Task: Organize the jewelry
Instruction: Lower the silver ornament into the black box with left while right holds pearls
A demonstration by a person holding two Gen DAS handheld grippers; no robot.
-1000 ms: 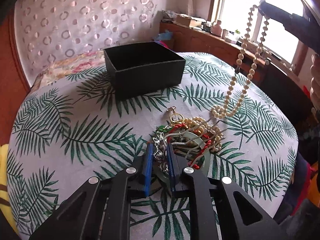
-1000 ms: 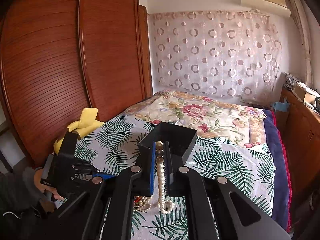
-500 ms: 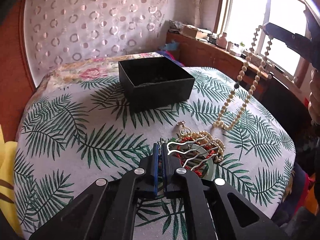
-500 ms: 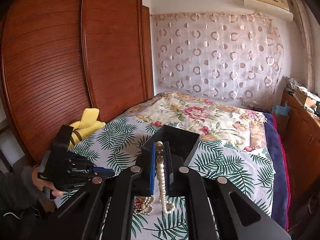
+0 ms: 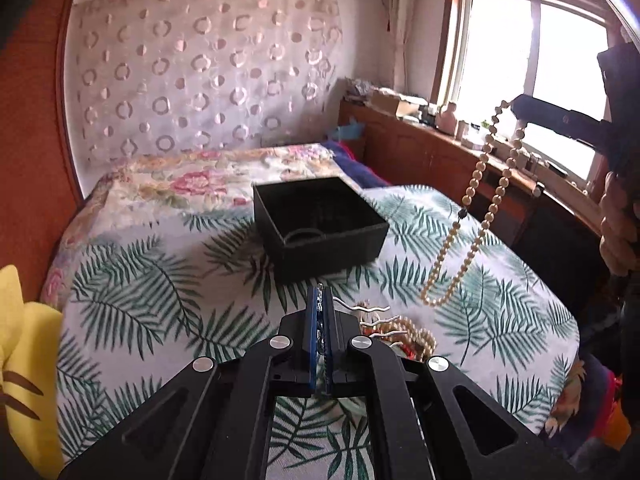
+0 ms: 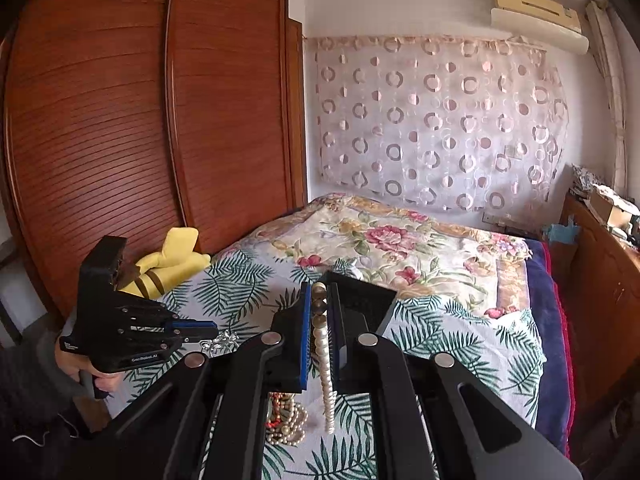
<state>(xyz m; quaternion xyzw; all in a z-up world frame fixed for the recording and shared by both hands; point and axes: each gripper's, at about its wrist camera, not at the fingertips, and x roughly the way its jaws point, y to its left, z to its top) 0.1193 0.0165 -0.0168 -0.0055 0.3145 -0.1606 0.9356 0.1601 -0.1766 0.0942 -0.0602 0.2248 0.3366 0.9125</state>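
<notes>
A black open box [image 5: 320,224] stands on the palm-leaf cloth [image 5: 140,288]; it also shows in the right wrist view [image 6: 360,296]. My left gripper [image 5: 320,300] is shut on a silver chain piece [image 6: 222,340], lifted above the jewelry pile [image 5: 404,332]. My right gripper [image 6: 319,300] is shut on a pearl necklace [image 6: 326,360], which hangs in a long loop [image 5: 468,220] above the cloth, right of the box. The pile of pearls and red beads [image 6: 286,420] lies under the right gripper.
A yellow plush toy [image 6: 172,264] lies at the cloth's left edge. A floral bedspread [image 6: 392,240] lies beyond the box. A wooden wardrobe [image 6: 120,120] stands at the left, a wooden sideboard [image 5: 440,152] under the window.
My left gripper has shut on the silver chain and lifted it off the pile. The right gripper has raised the pearl necklace until its loop hangs free.
</notes>
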